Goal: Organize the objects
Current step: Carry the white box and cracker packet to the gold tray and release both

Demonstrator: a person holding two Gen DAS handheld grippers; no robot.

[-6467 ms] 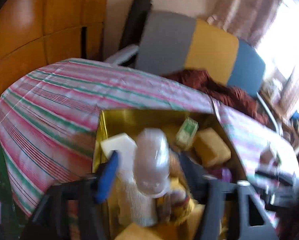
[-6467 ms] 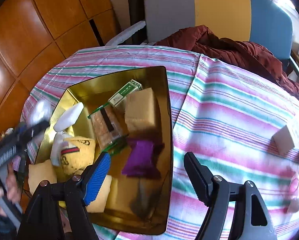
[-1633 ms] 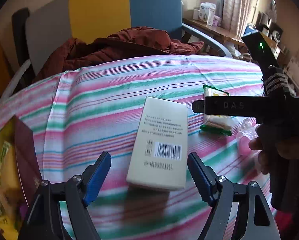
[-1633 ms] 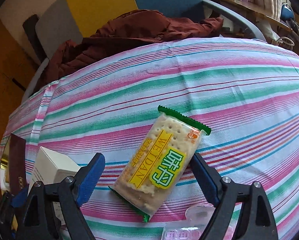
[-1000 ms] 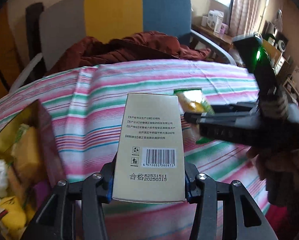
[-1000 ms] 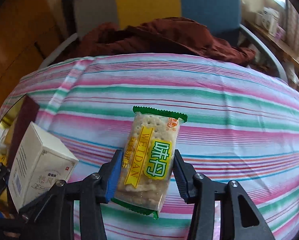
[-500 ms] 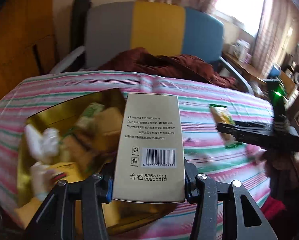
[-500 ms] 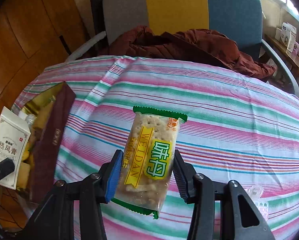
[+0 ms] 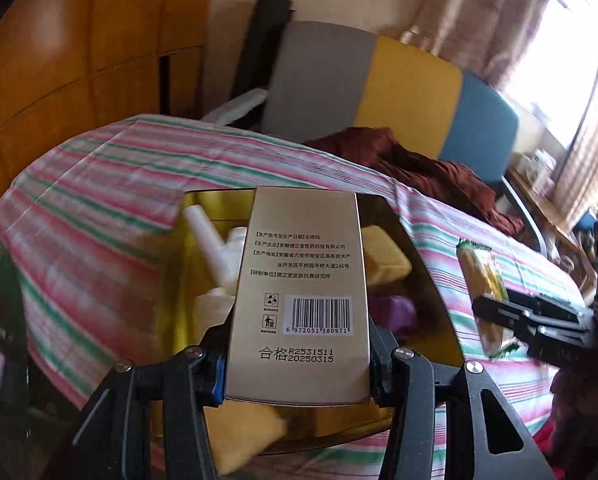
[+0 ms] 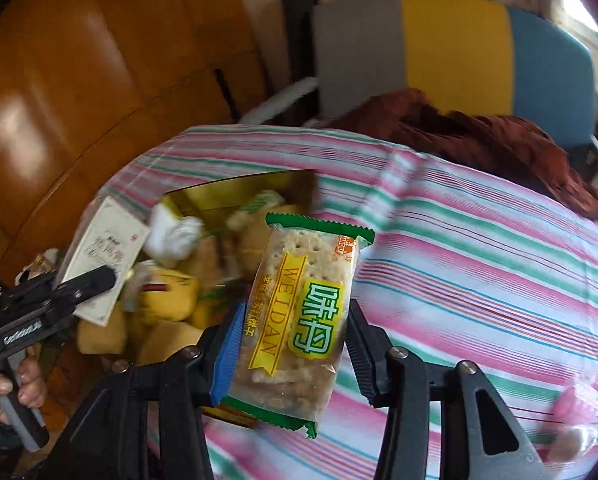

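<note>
My left gripper is shut on a beige carton with a barcode and holds it above the gold box, which is full of small items. My right gripper is shut on a green-edged cracker packet and holds it over the box's right edge. The left gripper with the carton also shows in the right wrist view at the left. The right gripper with the packet shows in the left wrist view at the right.
The box sits on a table under a pink and green striped cloth. A grey, yellow and blue chair with a dark red garment stands behind the table. A pink blister pack lies at the right. A wooden wall is at the left.
Both grippers closed on the carton and the packet, lifted them from the cloth and carried them left to the gold box.
</note>
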